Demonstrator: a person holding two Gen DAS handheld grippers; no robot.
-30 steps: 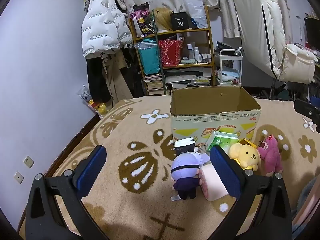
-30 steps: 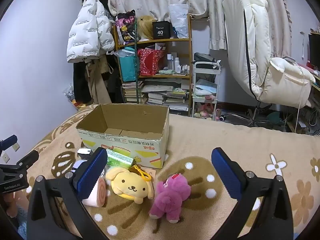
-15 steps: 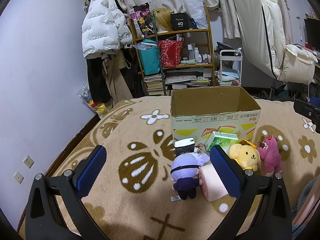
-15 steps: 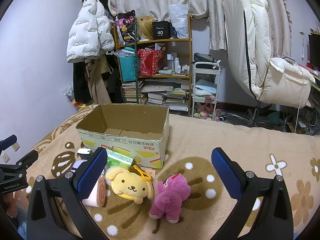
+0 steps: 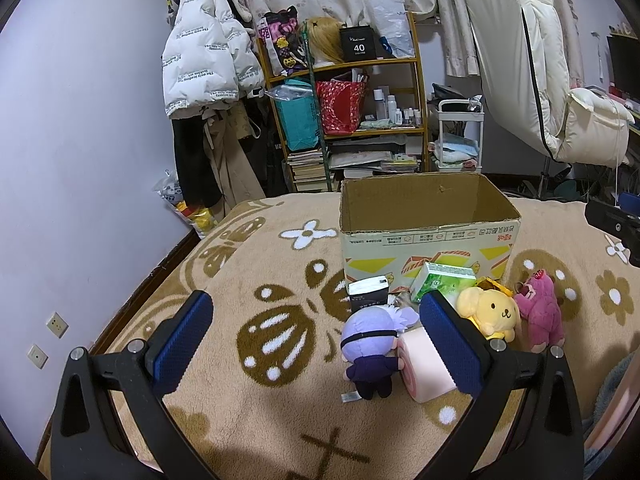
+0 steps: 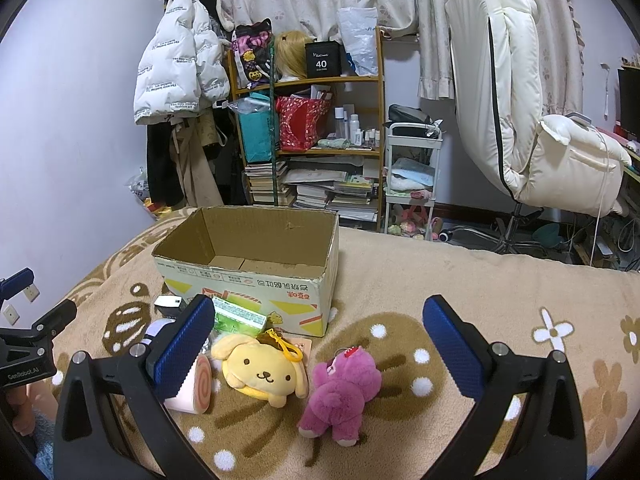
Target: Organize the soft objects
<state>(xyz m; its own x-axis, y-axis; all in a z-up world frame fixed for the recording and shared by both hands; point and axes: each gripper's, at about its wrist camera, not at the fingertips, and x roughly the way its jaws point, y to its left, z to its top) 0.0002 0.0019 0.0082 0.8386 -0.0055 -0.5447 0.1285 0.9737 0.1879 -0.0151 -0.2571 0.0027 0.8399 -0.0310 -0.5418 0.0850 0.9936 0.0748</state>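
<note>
Both claws gape wide, holding nothing. The right gripper (image 6: 318,340) hovers above the pink plush (image 6: 340,394); the left gripper (image 5: 316,344) frames the purple-haired doll (image 5: 370,354). Closing carelessly could snag the neighbouring yellow dog plush (image 6: 262,372). Three plush toys, one pink roll (image 5: 424,364), one cardboard box (image 6: 248,276) ahead.

Fuzzy plush toys: yellow dog (image 6: 262,370), pink bear (image 6: 340,392). Matt corrugated cardboard box (image 6: 256,280), printed front. Fleecy blanket (image 6: 460,280). Glossy green packet (image 6: 239,316).
</note>
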